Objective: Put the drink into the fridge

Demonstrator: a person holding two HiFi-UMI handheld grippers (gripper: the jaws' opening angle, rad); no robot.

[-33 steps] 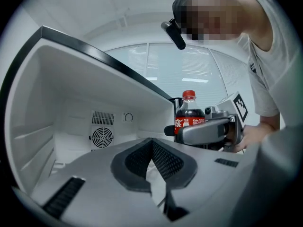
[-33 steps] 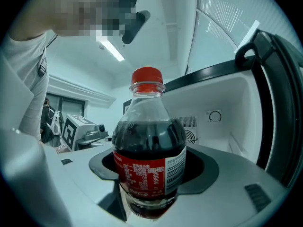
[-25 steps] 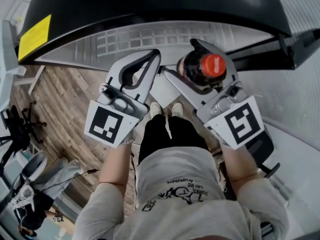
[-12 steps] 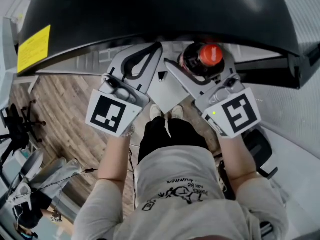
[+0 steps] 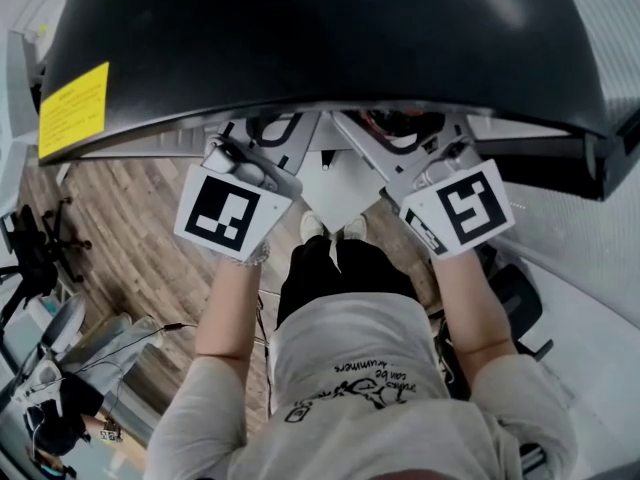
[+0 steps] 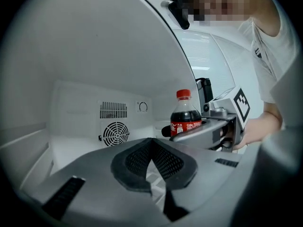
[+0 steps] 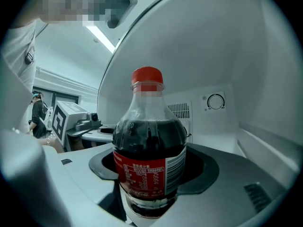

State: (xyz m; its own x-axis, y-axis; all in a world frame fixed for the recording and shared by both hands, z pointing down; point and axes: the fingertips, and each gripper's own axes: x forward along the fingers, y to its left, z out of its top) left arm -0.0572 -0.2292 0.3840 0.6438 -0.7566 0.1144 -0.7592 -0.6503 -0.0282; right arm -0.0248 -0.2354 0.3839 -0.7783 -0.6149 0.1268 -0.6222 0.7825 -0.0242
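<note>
The drink is a small cola bottle (image 7: 149,160) with a red cap, standing upright between the jaws of my right gripper (image 7: 151,148), which is shut on its lower body. It also shows in the left gripper view as the cola bottle (image 6: 185,119), held inside the white fridge interior (image 6: 71,117). In the head view the fridge's black top (image 5: 300,38) hides most of the bottle and both grippers' jaw tips. My left gripper (image 6: 151,141) is beside it to the left, shut, with nothing between its pads.
A round fan grille (image 6: 116,134) and a thermostat dial (image 7: 215,101) sit on the fridge's back wall. A yellow label (image 5: 72,110) is stuck on the black top. Wooden floor (image 5: 120,238) and an office chair (image 5: 40,258) lie to the left.
Both grippers have moved forward under the fridge's black top. The bottle's red cap, plain in the head view a second ago, is now hidden there.
</note>
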